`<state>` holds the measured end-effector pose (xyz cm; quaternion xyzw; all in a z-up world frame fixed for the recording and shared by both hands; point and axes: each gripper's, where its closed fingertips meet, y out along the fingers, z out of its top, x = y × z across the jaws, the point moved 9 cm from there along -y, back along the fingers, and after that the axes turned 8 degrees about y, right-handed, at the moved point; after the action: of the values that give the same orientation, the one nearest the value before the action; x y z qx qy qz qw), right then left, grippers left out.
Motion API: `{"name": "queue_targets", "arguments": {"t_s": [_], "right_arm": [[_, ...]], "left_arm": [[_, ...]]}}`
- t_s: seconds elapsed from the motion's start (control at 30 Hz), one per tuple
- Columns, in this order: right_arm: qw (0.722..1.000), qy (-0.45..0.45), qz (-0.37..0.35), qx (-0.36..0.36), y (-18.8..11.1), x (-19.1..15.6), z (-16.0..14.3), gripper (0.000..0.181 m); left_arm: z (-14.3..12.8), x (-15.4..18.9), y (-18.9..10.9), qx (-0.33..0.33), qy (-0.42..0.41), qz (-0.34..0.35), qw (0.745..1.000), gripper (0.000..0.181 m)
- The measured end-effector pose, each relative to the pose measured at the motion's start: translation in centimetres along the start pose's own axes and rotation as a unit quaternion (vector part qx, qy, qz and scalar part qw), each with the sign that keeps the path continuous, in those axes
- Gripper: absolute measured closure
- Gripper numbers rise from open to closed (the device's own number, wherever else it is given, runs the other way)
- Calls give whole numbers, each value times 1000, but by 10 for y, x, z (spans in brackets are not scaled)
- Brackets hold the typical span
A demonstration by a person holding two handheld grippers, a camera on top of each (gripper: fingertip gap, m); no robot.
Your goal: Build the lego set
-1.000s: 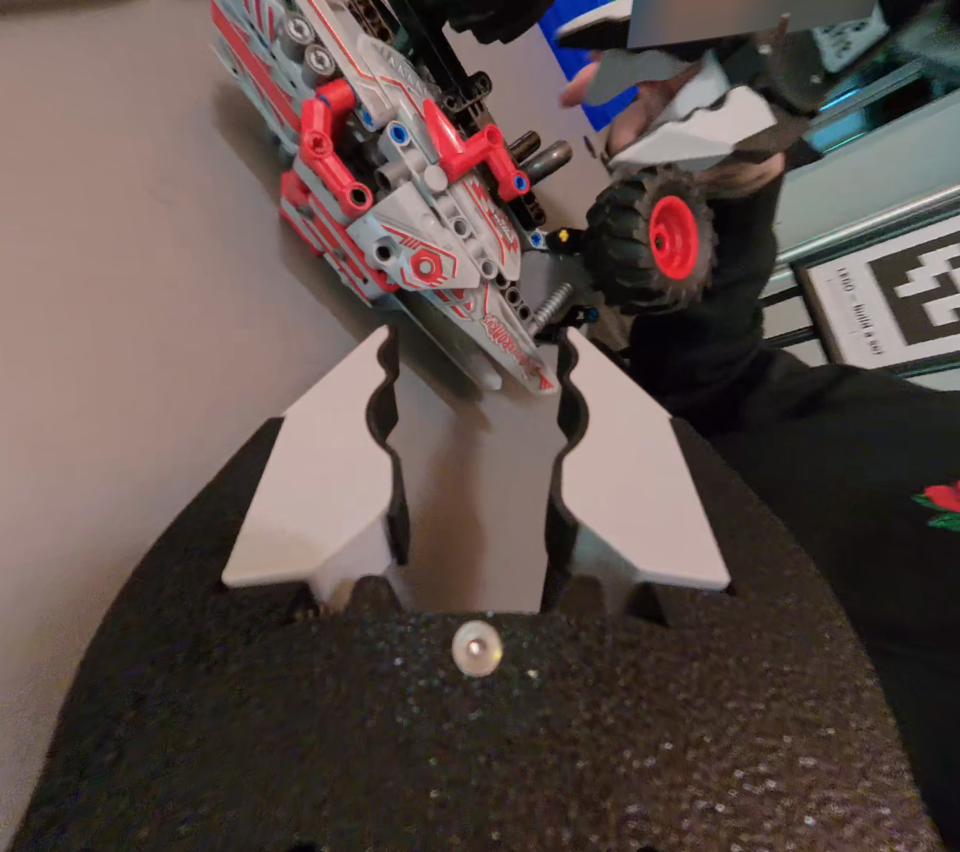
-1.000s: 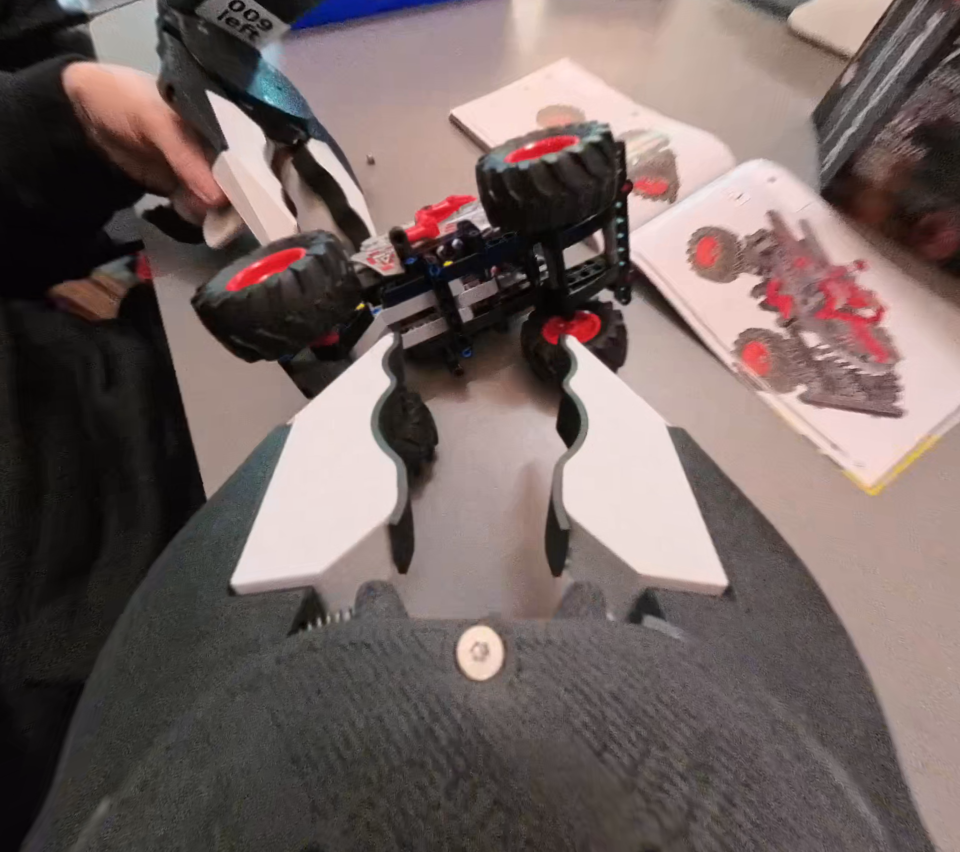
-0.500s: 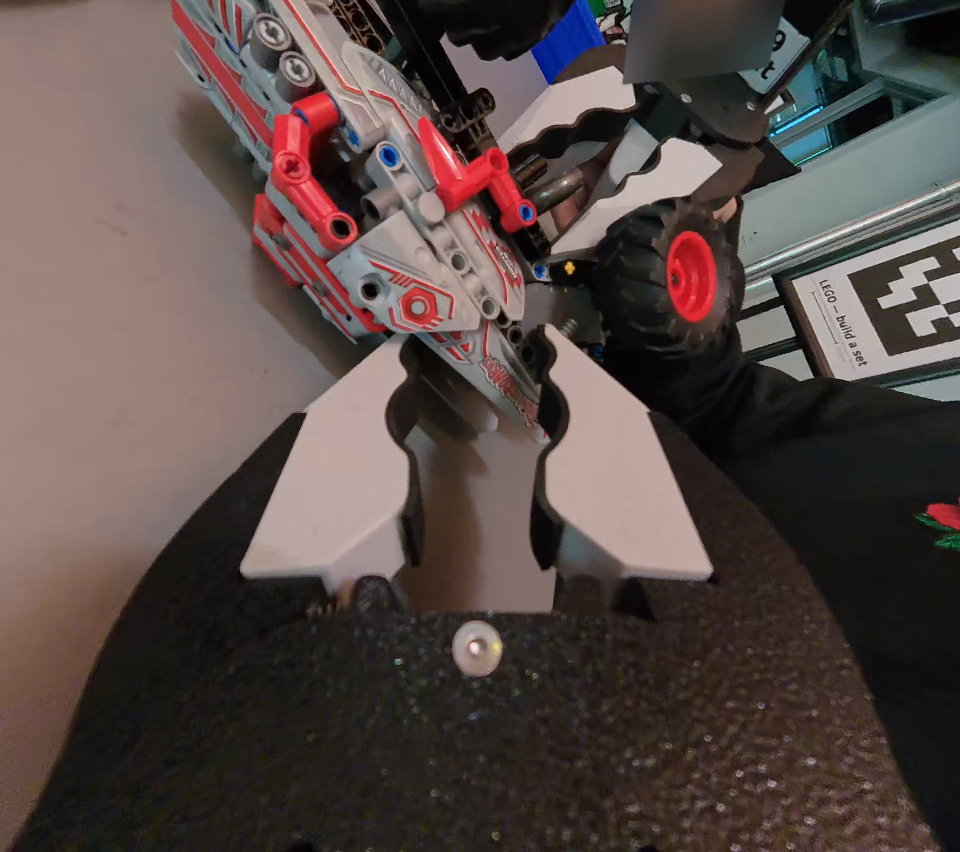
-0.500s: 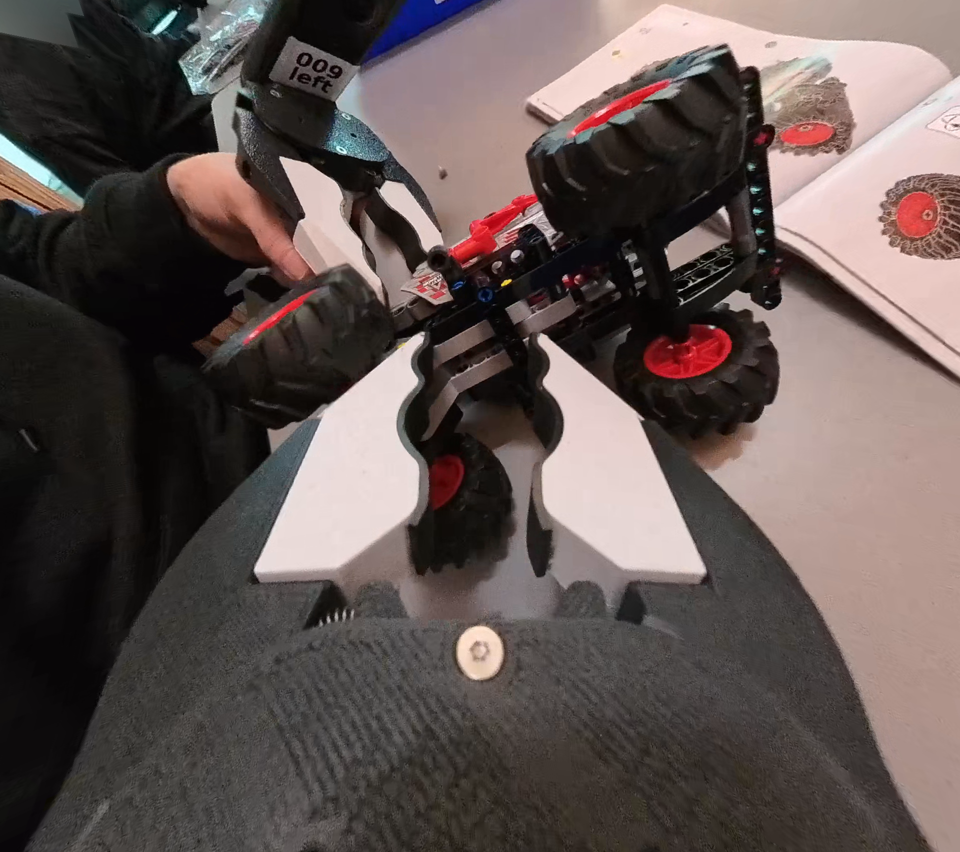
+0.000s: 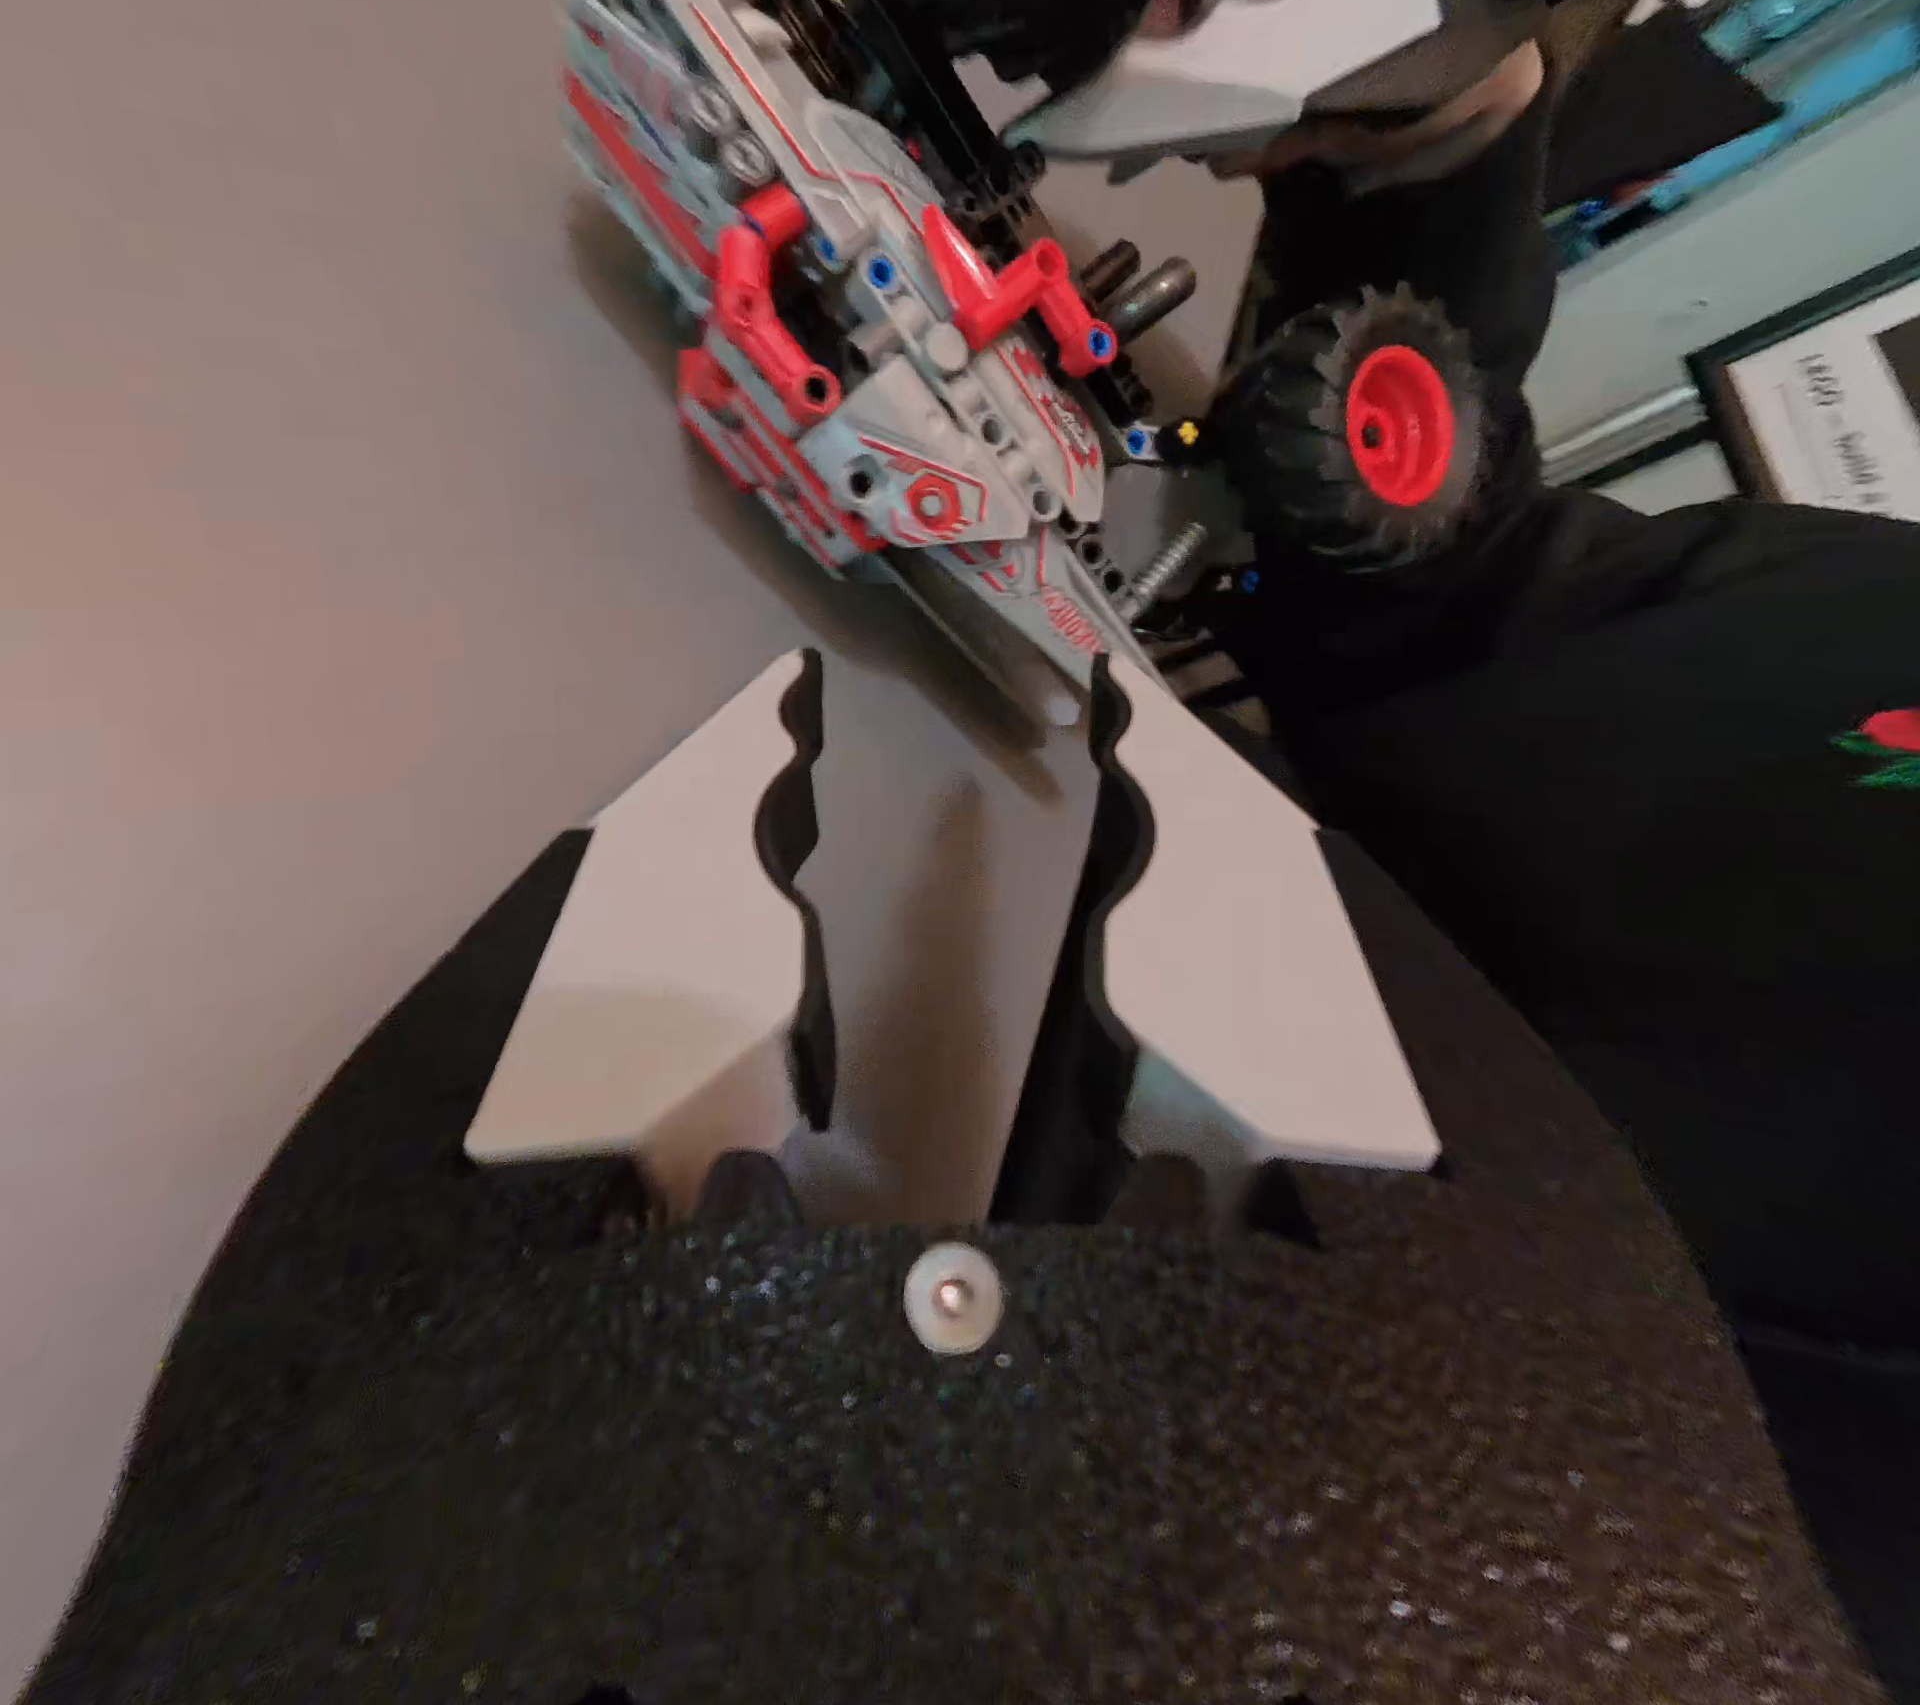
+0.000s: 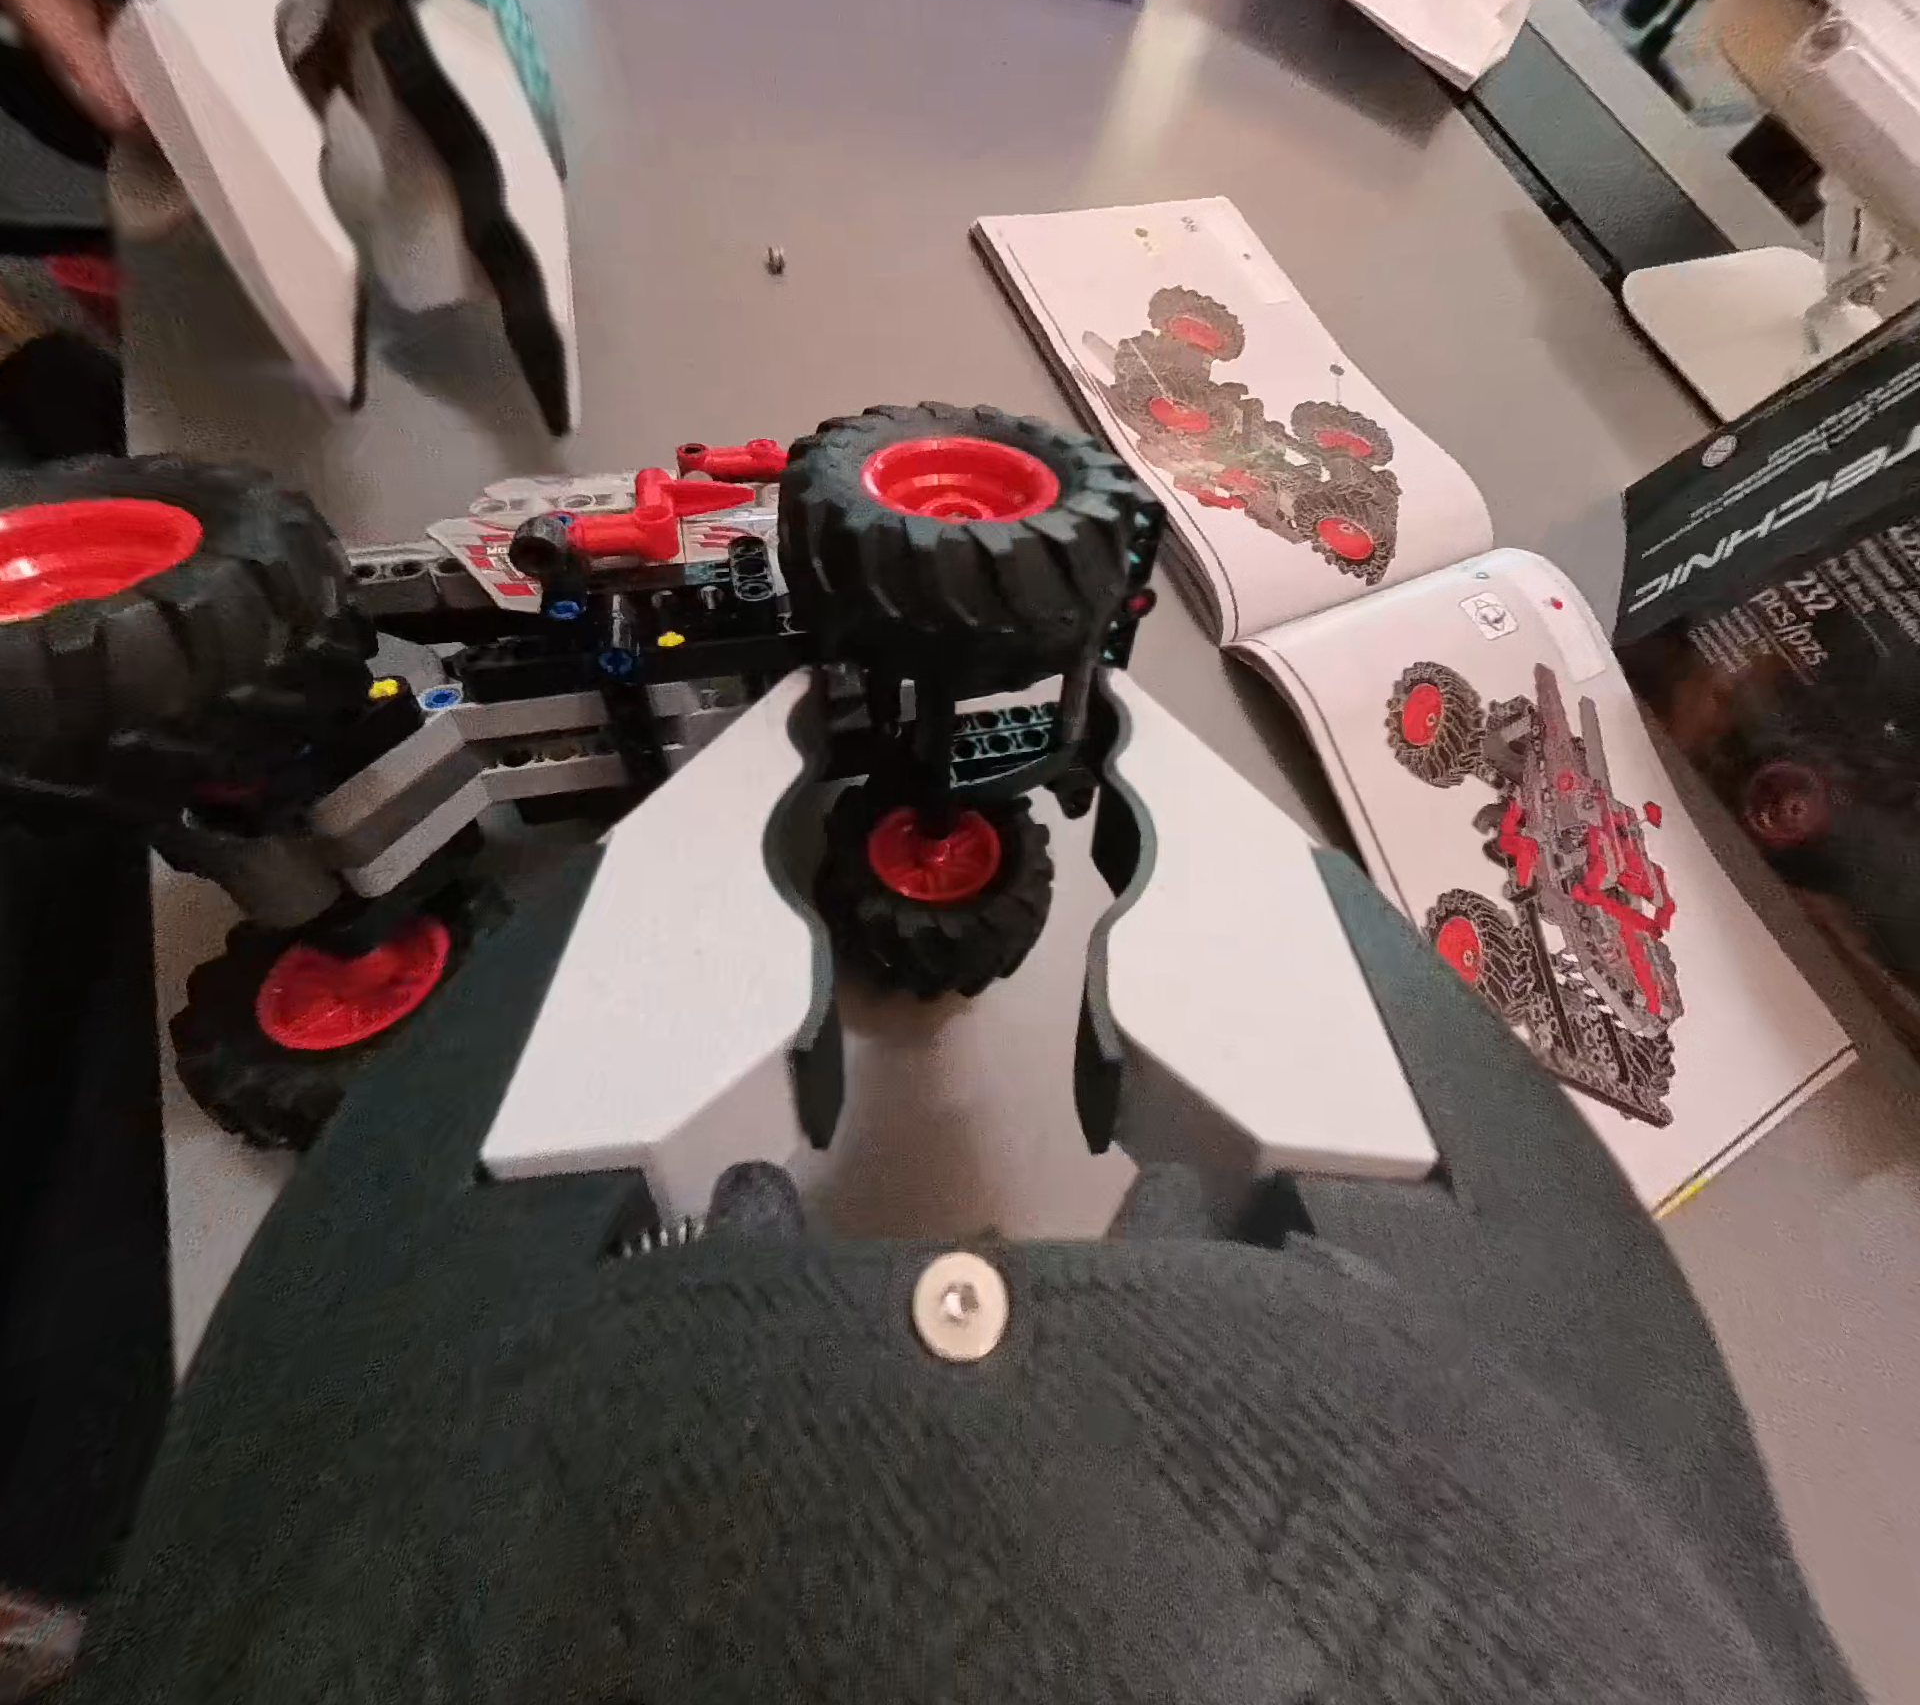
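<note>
right now your right gripper has its fingers spread around the black axle frame of the lego truck, not visibly clamping it. your left gripper is spread too, holding nothing, its tips just short of the truck's grey nose. the truck lies on its side on the grey table, an open instruction booklet to its right.

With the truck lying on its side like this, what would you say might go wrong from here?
1. The right gripper has its fingers around the thin black axle frame of the monster truck, seemingly open; closing or twisting hard could pop the frame loose.
2. The left gripper is open and holds nothing, so the truck may slide or roll over on the table.
3. The open instruction booklet lies close by and could be swept aside.
</note>
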<state>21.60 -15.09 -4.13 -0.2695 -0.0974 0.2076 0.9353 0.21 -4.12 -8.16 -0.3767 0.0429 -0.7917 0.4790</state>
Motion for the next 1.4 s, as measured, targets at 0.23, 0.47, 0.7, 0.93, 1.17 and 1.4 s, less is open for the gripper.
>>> {"name": "queue_targets", "arguments": {"t_s": [0.23,0.47,0.7,0.93,1.17,1.4], "right_arm": [[998,-54,-19,-32,2,2,-12,126],[999,-26,-21,-27,-21,1,-14,126],[991,-62,-52,104,-55,-25,5,129],[991,-85,-60,88,-26,-13,5,115],[993,-56,-86,53,0,-4,14,96],[979,-59,82,177,-75,-27,38,164]], "left_arm": [[6,-36,-72,6,193,249,949,145],[9,-19,-44,3,250,153,956,125],[9,34,22,14,314,82,946,72],[-5,36,55,-42,289,186,938,85],[-1,33,55,7,267,215,939,135],[9,24,45,42,266,266,926,157]]}}
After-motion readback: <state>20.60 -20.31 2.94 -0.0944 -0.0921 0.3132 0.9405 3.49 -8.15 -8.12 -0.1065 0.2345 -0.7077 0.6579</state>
